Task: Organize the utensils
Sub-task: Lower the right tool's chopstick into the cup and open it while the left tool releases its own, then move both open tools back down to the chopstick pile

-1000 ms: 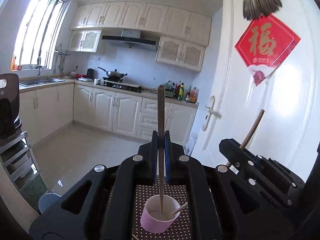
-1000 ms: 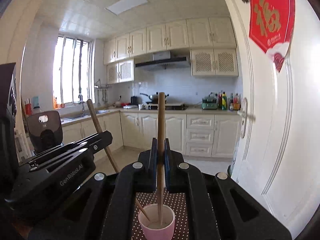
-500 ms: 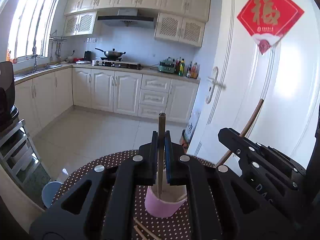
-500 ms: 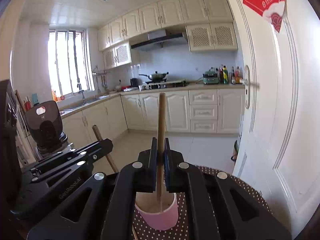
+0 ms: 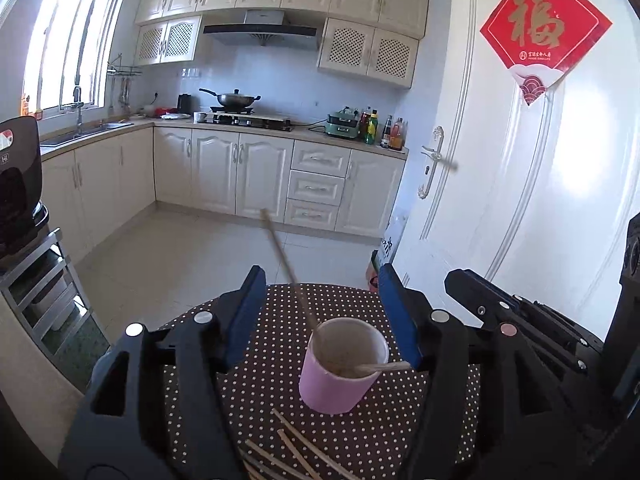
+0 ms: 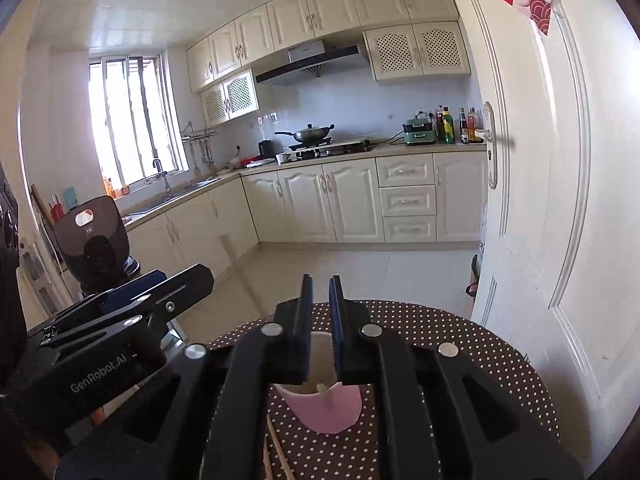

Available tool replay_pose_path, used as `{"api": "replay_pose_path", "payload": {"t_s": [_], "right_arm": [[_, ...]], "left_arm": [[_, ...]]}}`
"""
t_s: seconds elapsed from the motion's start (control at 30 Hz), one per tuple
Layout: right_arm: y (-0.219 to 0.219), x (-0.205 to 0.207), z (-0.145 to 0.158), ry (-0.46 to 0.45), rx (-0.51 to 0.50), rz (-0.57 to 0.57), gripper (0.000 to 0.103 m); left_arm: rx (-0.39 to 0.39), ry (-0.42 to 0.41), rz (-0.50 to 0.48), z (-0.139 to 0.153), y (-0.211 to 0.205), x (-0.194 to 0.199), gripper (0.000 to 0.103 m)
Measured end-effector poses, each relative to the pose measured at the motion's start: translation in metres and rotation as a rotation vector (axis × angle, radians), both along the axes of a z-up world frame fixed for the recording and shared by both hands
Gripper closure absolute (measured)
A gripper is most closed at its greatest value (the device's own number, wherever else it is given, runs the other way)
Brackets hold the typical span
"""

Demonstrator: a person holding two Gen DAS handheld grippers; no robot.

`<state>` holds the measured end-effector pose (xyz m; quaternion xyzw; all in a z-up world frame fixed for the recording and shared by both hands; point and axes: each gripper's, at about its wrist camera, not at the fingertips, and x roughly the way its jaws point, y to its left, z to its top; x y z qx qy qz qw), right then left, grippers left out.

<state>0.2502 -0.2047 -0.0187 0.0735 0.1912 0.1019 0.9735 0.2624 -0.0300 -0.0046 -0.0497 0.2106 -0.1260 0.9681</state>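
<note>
A pink cup stands on the brown dotted tablecloth. Two wooden chopsticks rest in it: one leans up to the far left, one lies over the right rim. My left gripper is wide open and empty, its fingers on either side of the cup. Several loose chopsticks lie on the cloth in front of the cup. In the right wrist view my right gripper hangs just above the pink cup, jaws slightly apart and empty.
The round table's far edge drops to the tiled kitchen floor. A white door stands close on the right. A black appliance sits on a metal rack at the left. The left gripper's body is at the right gripper's left.
Both grippers held a chopstick upright over the cup; both have opened and let go. The chopsticks now rest in the cup, and the left jaws have spread wide.
</note>
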Motion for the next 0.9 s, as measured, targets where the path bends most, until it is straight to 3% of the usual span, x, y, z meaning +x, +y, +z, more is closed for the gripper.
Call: {"api": "replay_pose_path", "payload": {"t_s": [0.07,0.27,0.5,0.9], "right_arm": [[-0.001,-0.006,0.002,0.001,0.002,-0.006,0.078],[-0.006,-0.026,0.008,-0.002,0.019,-0.008,0.064],[-0.008,-0.056,0.003,0.009,0.015,0.008,0.057],[0.012,-0.070,-0.051,0.162,-0.030,0.087,0.057]], "left_arm": [[0.020,0.000,0.009,0.002,0.000,-0.006,0.040],[0.053,0.024,0.050,0.004,0.015,-0.029,0.035],[0.079,0.144,0.072,-0.014,0.043,-0.052,0.031],[0.107,0.426,0.100,-0.093,0.070,-0.054,0.031]]}}
